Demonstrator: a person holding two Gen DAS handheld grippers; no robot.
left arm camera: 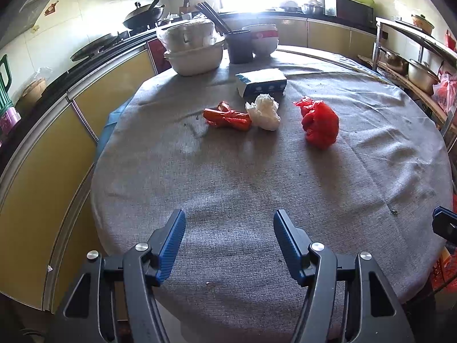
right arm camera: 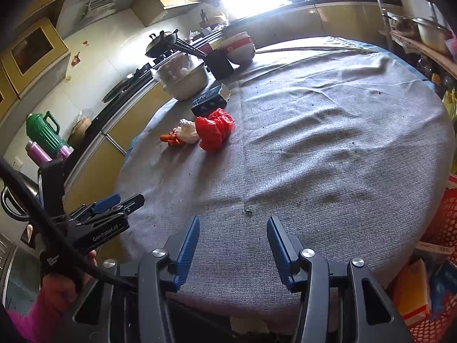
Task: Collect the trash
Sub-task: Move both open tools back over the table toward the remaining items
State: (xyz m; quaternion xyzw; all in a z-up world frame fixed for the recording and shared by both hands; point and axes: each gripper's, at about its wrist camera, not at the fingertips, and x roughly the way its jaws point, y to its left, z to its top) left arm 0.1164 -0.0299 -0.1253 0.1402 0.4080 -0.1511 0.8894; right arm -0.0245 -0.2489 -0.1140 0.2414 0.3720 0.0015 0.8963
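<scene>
Blue-padded fingers of the left gripper stood spread apart with nothing between them, low over the near edge of the round table draped in grey woven cloth. Right gripper: fingers likewise parted and empty, over the same near edge; in its view the left gripper appeared at lower left, held by a hand in a pink sleeve. Trash, grouped well beyond both grippers toward the far side of the cloth: one crumpled red plastic bag, set apart to the right; one crumpled white paper tissue, touching one twisted orange-red plastic wrapper on its left. Just behind the tissue: one blue-and-white tissue box. At the far rim: one white lidded casserole dish, one dark cup holding chopsticks, one stack of red-banded white bowls.
</scene>
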